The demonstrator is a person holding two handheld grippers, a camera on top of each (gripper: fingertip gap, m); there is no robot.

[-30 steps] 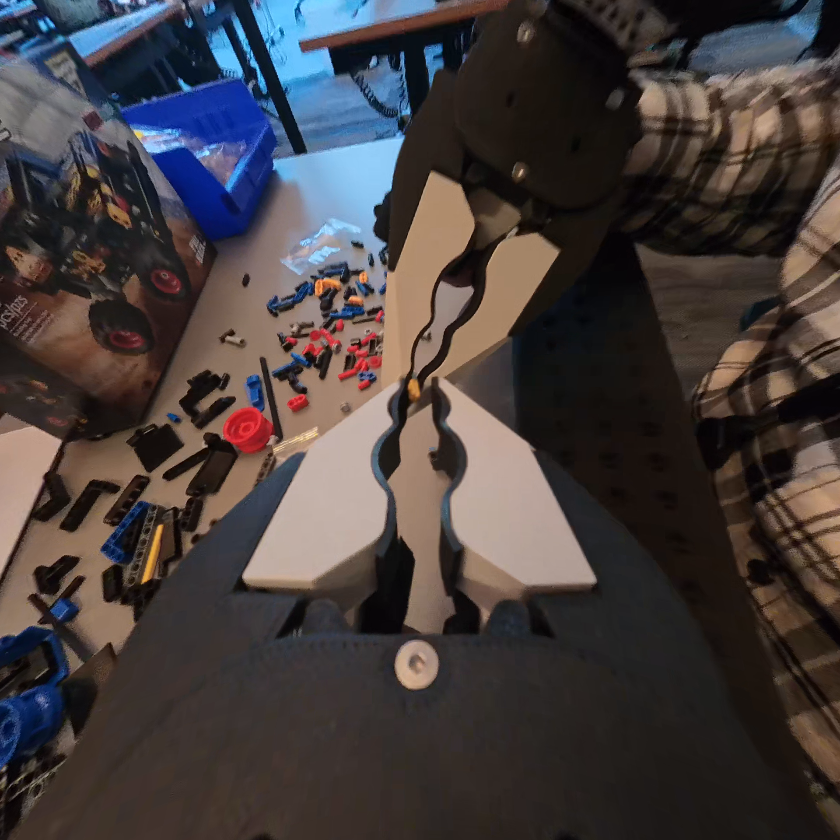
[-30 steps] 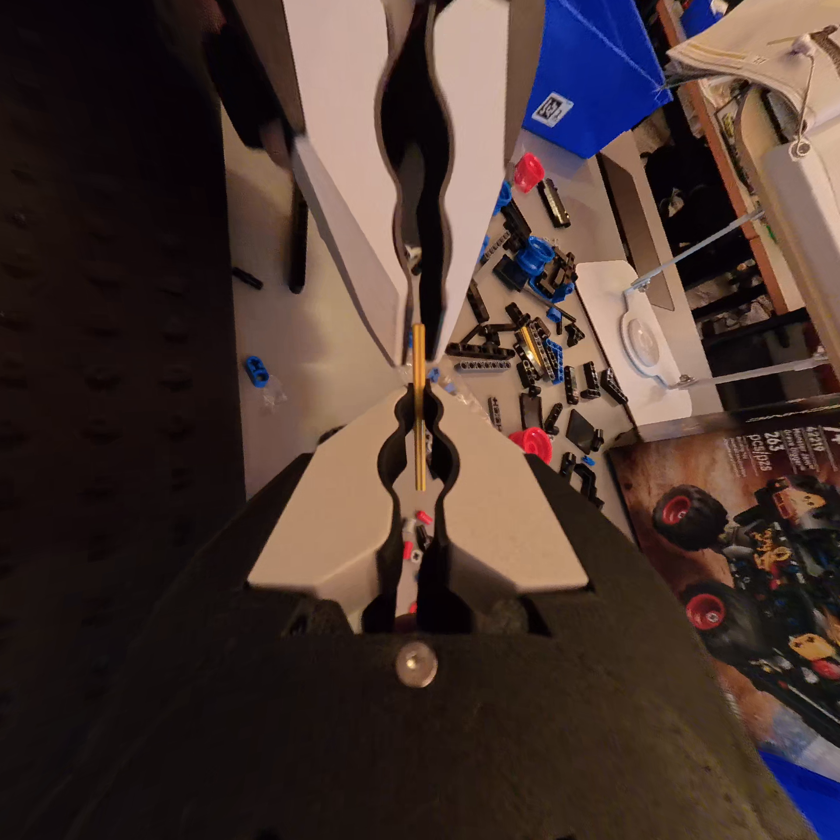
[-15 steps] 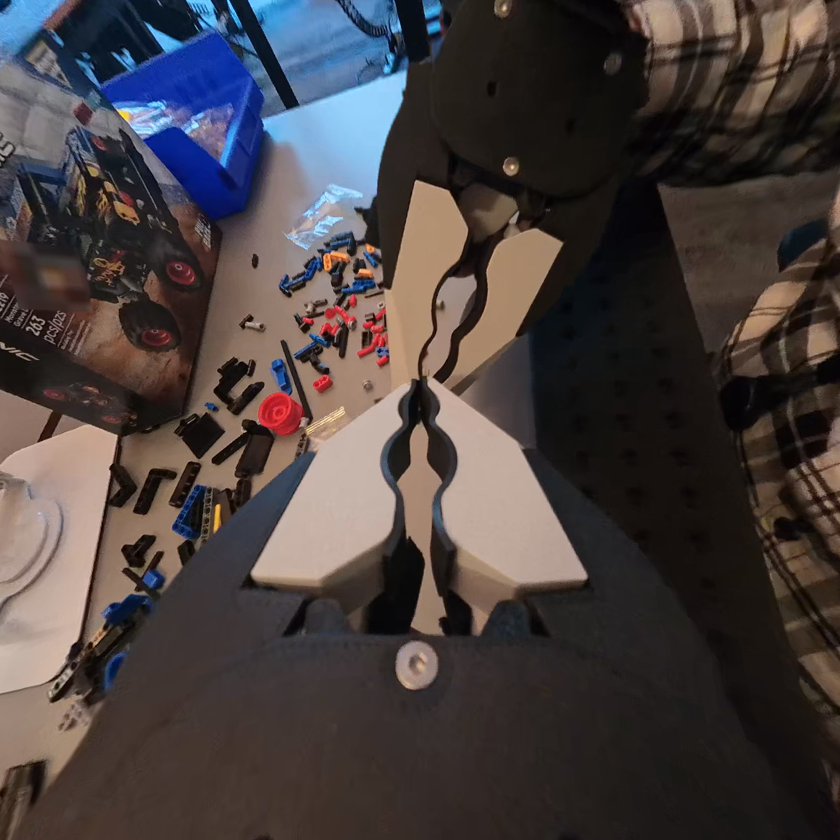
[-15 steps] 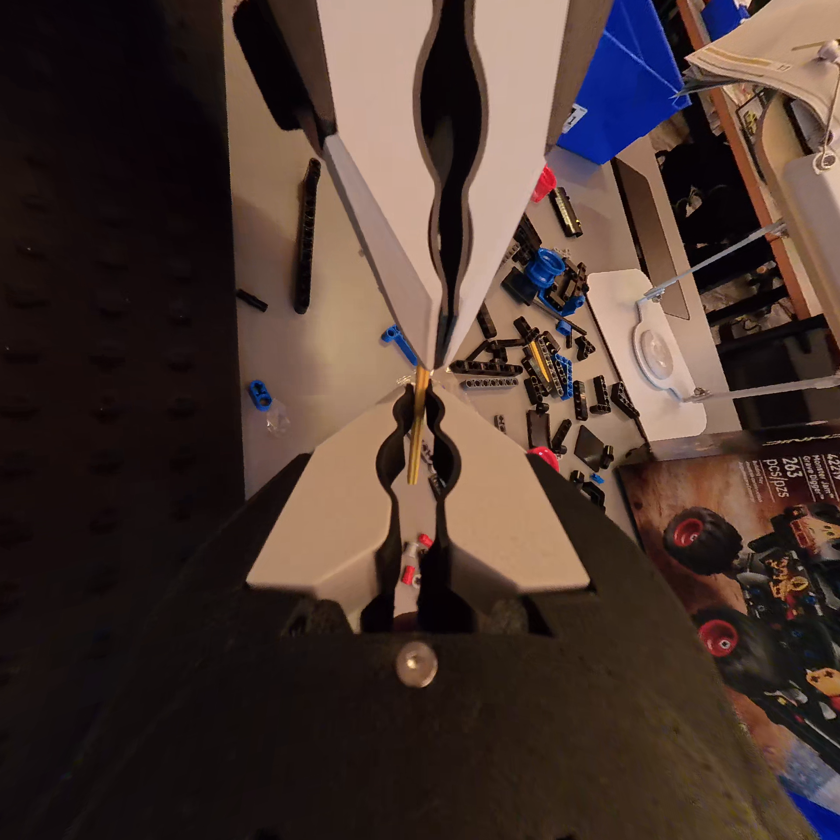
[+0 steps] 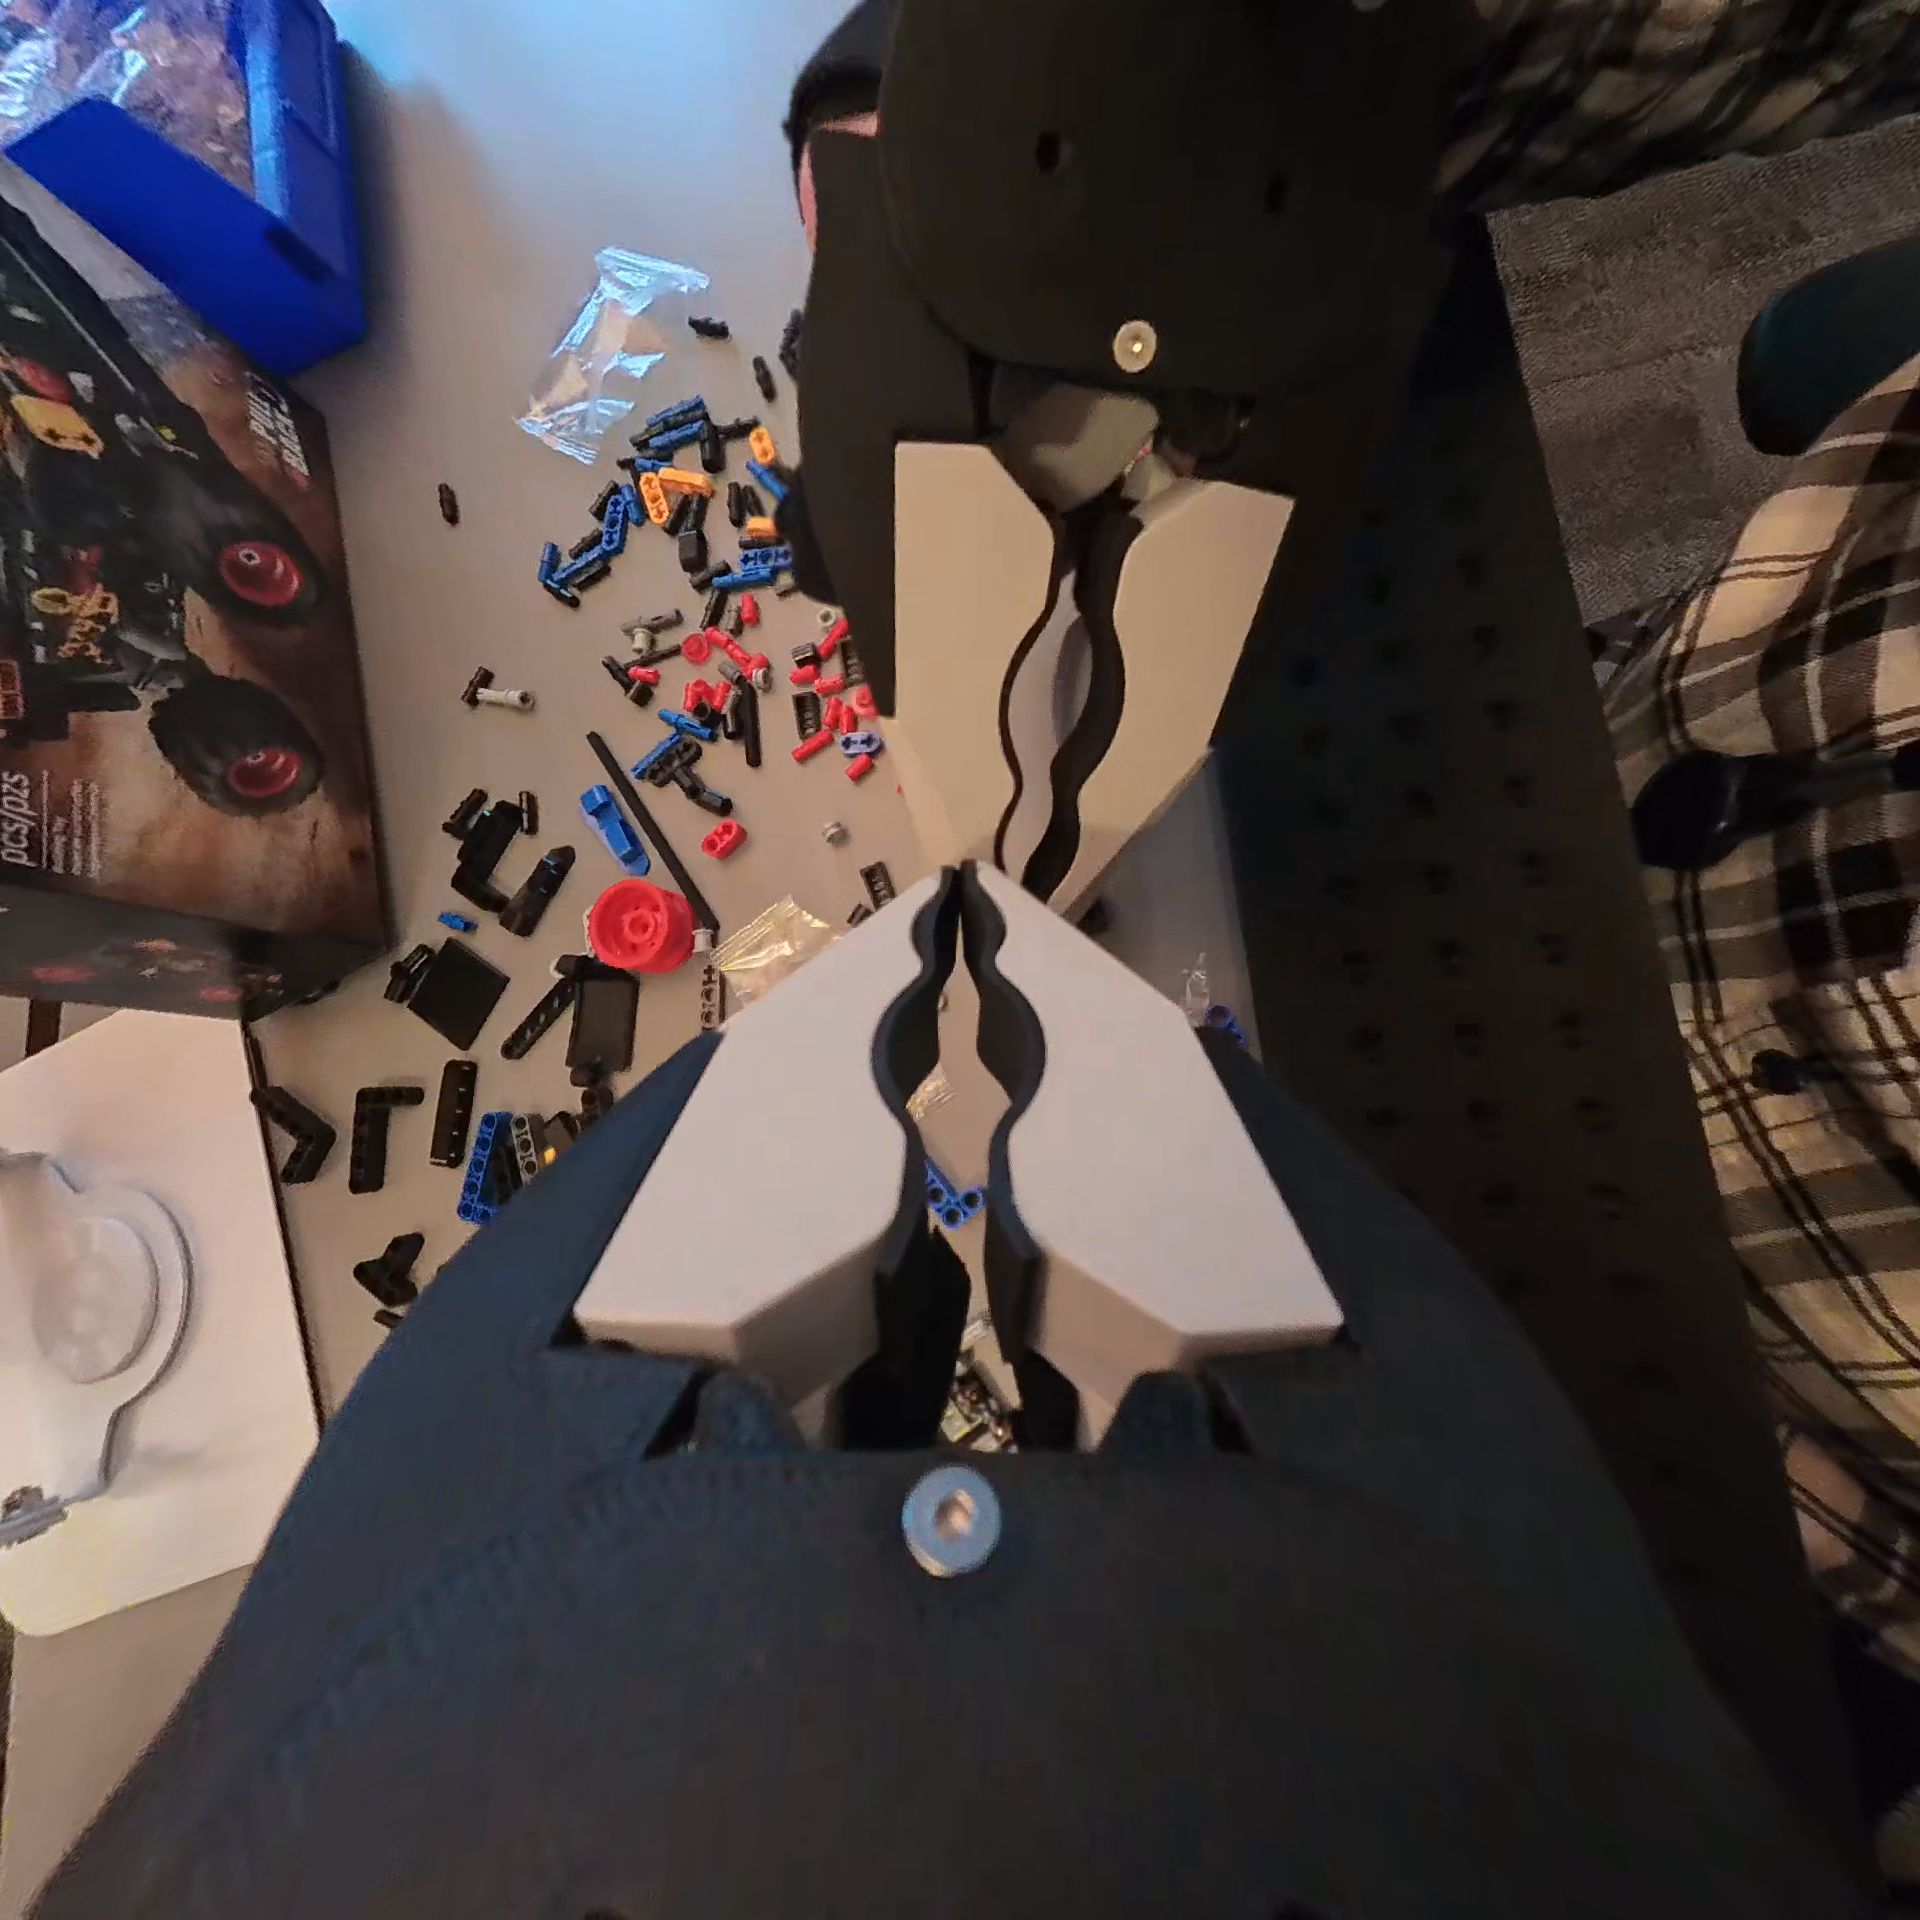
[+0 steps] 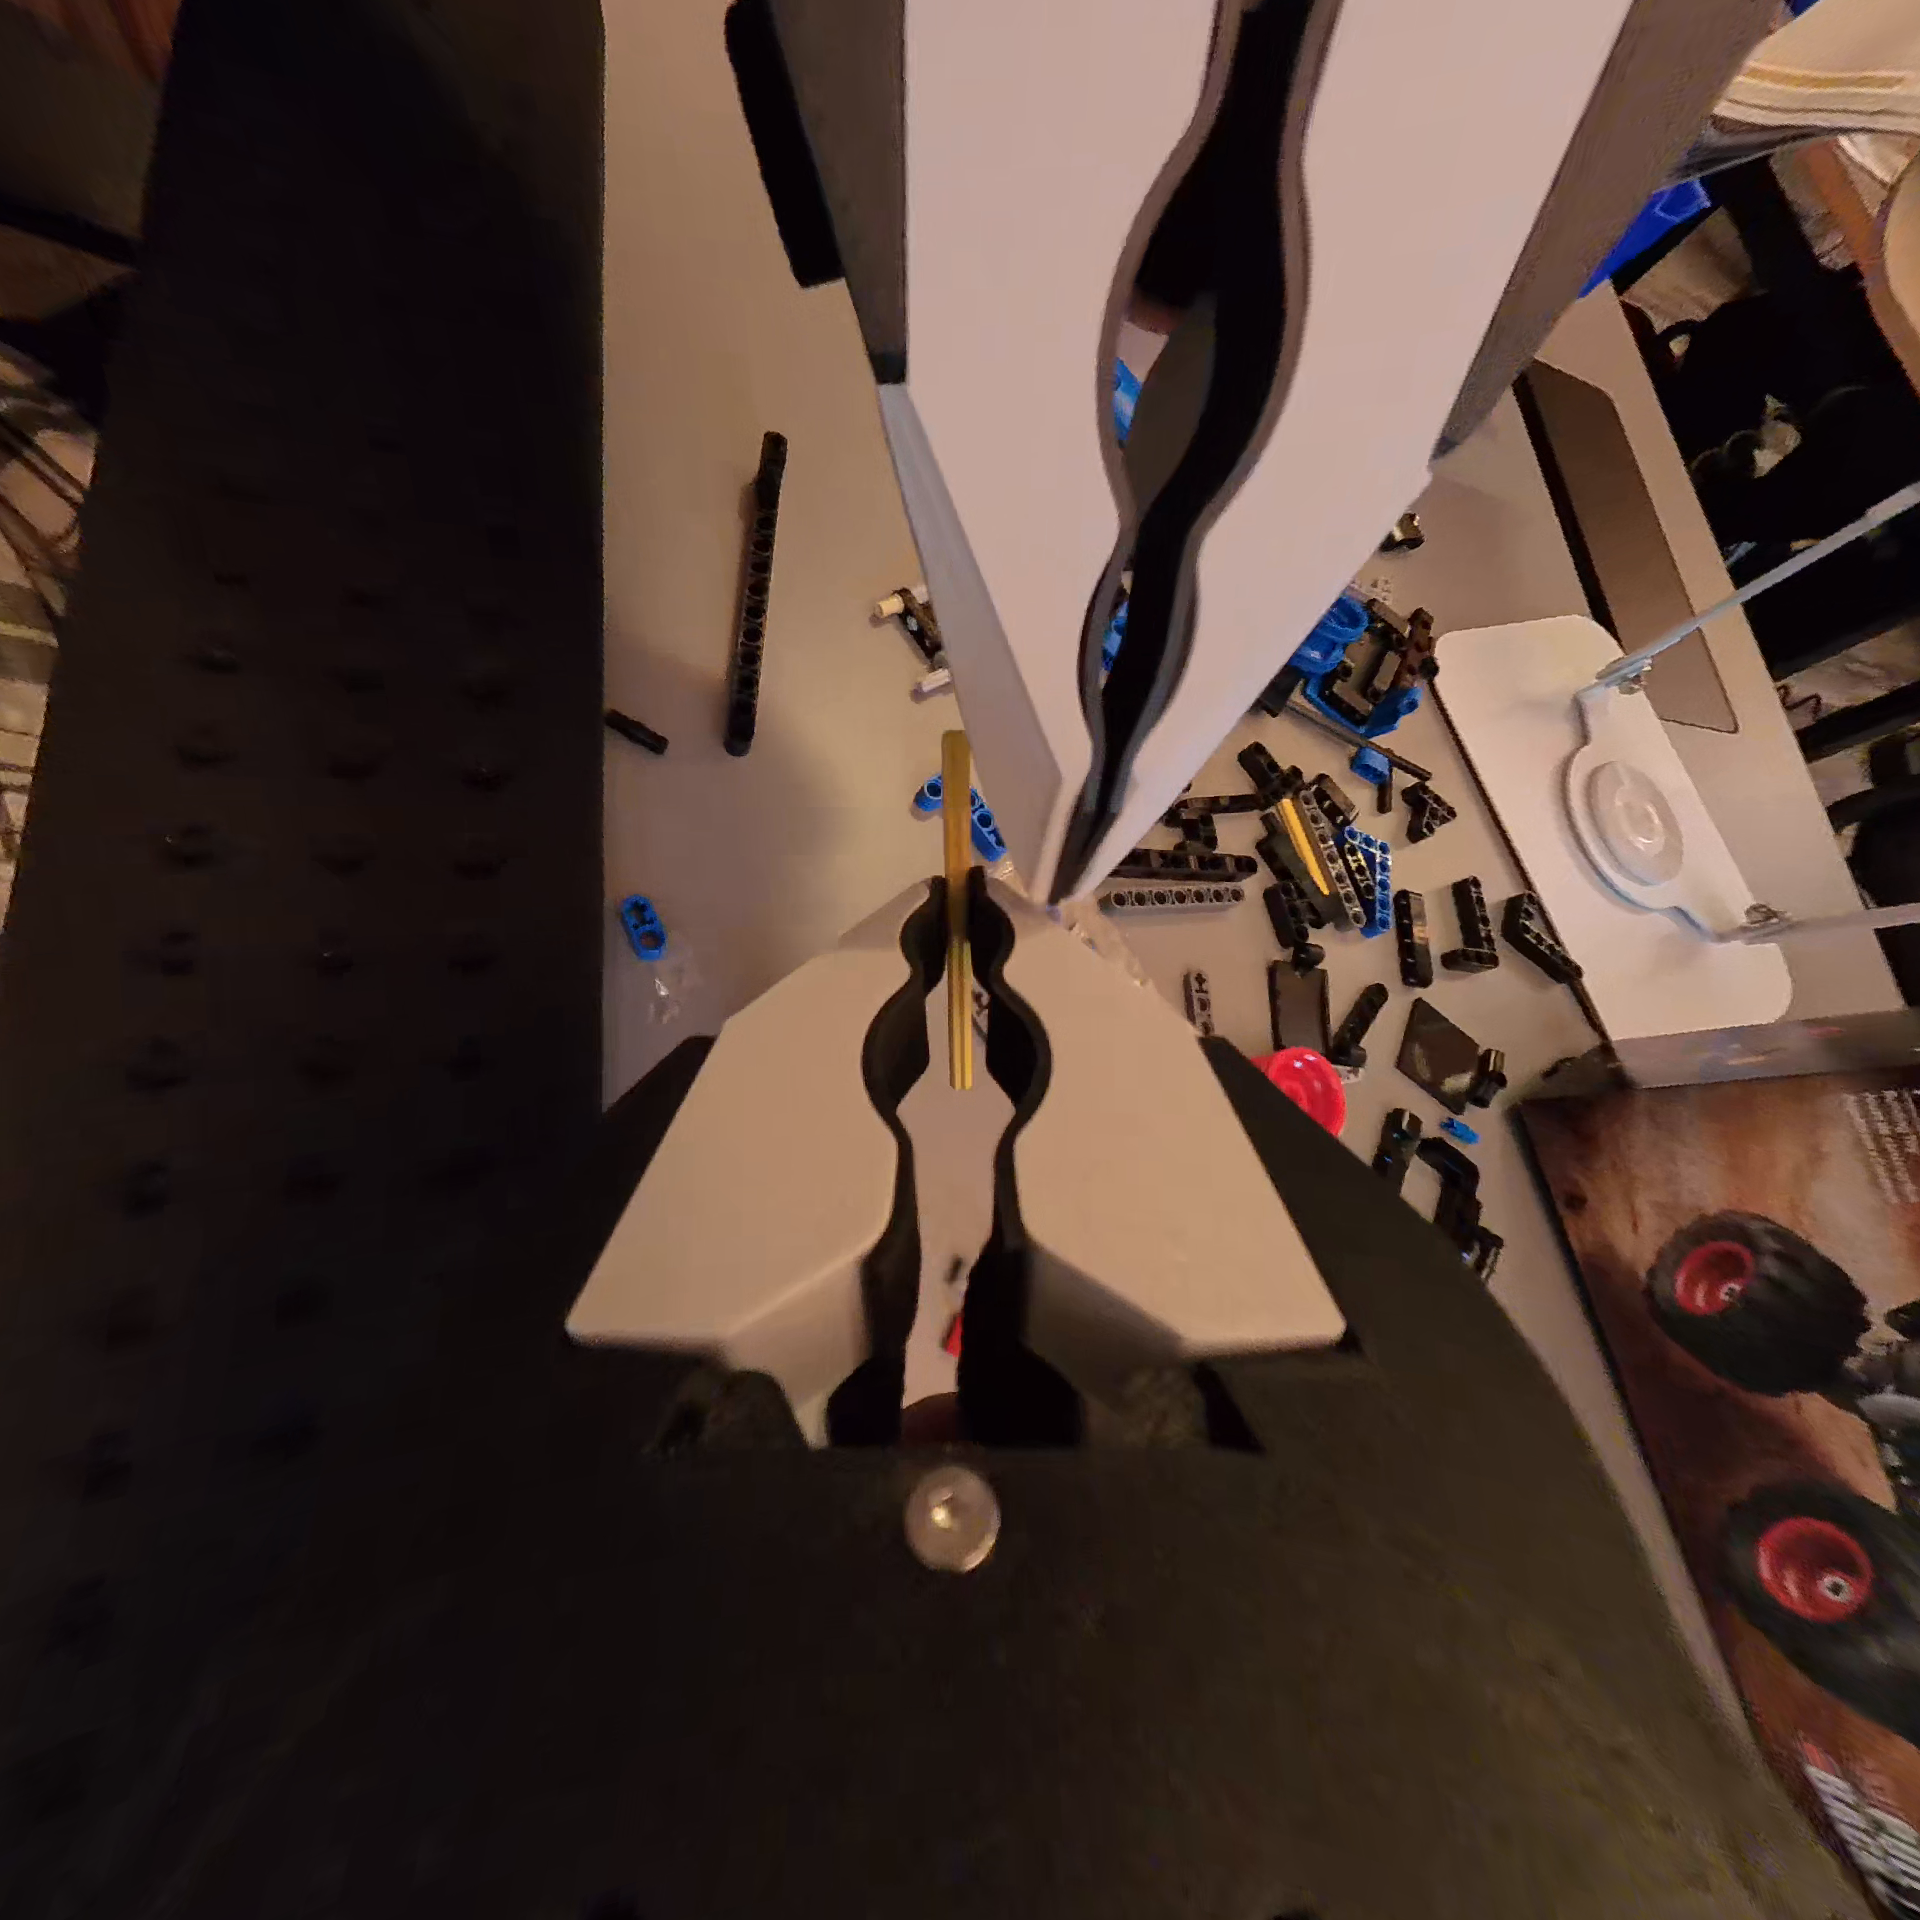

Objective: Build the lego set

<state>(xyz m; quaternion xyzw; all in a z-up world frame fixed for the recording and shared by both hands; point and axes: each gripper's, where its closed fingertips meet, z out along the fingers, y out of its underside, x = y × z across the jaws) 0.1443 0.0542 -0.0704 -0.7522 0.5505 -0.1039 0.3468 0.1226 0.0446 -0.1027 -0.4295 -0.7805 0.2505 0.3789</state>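
We held the yellow axle [image 6: 956, 914] pinched at the tips of the right gripper [image 6: 957, 894], its fingers closed on it, one end poking past them. The left gripper [image 5: 961, 878] was closed on nothing we could see, its tips just beside ours. Little looked built (only a small blue-and-black cluster [image 6: 1361, 665] beyond the fingers). Loose pieces [image 5: 717, 644], a red wheel [image 5: 639, 925] and the set's box [image 5: 156, 644] lay below; nothing blocked us.

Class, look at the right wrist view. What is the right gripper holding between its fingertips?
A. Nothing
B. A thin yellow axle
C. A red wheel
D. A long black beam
B: the right gripper is shut on the yellow axle, which sticks out past its tips.
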